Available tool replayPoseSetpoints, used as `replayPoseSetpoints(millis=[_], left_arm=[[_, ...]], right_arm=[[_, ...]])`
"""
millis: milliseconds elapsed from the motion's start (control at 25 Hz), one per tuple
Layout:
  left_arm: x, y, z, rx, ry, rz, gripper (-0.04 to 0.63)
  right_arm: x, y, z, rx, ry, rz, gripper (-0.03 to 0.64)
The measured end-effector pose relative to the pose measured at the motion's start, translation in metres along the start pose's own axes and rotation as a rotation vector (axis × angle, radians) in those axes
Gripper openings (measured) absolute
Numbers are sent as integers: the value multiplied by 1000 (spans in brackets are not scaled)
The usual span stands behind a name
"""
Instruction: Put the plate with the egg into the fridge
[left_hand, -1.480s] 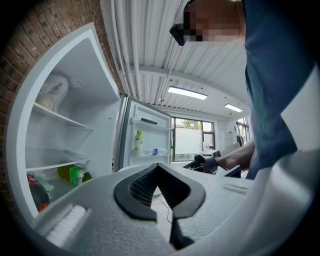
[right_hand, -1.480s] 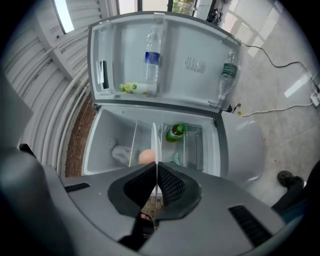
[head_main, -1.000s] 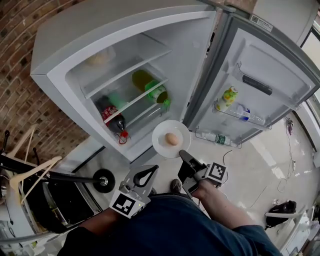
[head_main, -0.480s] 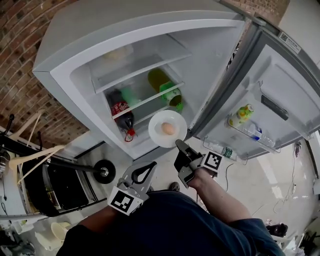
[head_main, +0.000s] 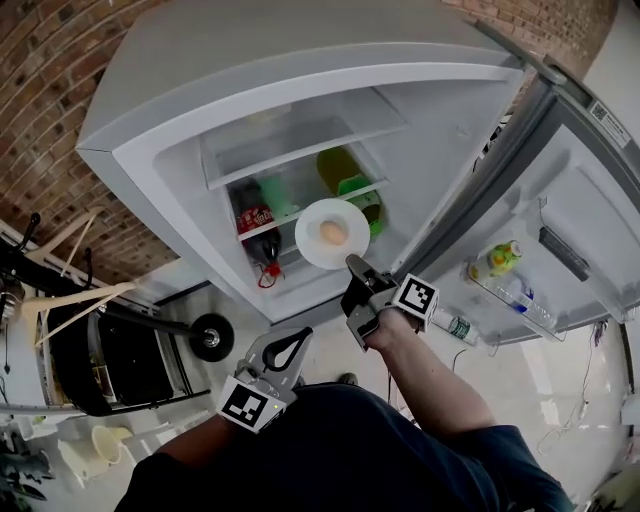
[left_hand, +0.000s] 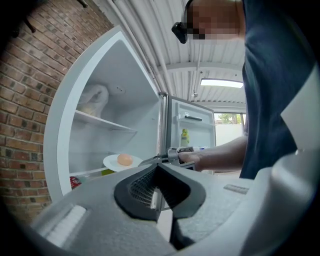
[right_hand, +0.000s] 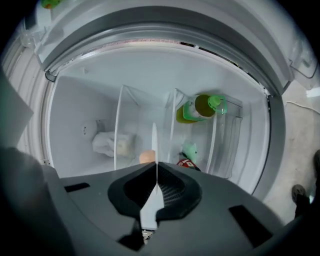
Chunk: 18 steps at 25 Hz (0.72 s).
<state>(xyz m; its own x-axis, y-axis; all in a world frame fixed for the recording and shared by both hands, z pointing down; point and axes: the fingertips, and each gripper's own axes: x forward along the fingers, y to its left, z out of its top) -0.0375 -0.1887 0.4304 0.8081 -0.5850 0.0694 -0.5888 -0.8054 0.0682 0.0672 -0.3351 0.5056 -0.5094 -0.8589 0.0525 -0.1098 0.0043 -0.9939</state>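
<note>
A white plate (head_main: 316, 214) with a brown egg (head_main: 332, 232) on it hangs level in front of the open fridge (head_main: 300, 90), over the middle shelves. My right gripper (head_main: 353, 268) is shut on the plate's near rim. In the right gripper view the plate (right_hand: 154, 142) shows edge-on between the jaws, with the egg (right_hand: 146, 156) just behind them. My left gripper (head_main: 296, 338) hangs low by my body, shut and holding nothing. The left gripper view also shows the plate (left_hand: 111, 163) and egg (left_hand: 124, 159) at the fridge mouth.
Inside the fridge lie a green bottle (head_main: 345, 175), a cola bottle (head_main: 258, 225) and a pale bag (right_hand: 112, 144) on wire shelves. The open door (head_main: 570, 170) at the right carries small bottles (head_main: 497, 260). A dark rack with wooden hangers (head_main: 60, 305) stands at the left.
The right gripper has carried the plate and egg forward, from in front of the fridge's lower edge to over its shelves. The left gripper has stayed by my body.
</note>
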Motion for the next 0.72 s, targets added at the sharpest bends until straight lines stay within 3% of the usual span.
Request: replayPoseSetpoints(millis=[720], left_arm=[[-4, 19, -5, -11, 19, 105, -2]], right_arm=[[89, -21, 26, 55, -9, -47, 18]])
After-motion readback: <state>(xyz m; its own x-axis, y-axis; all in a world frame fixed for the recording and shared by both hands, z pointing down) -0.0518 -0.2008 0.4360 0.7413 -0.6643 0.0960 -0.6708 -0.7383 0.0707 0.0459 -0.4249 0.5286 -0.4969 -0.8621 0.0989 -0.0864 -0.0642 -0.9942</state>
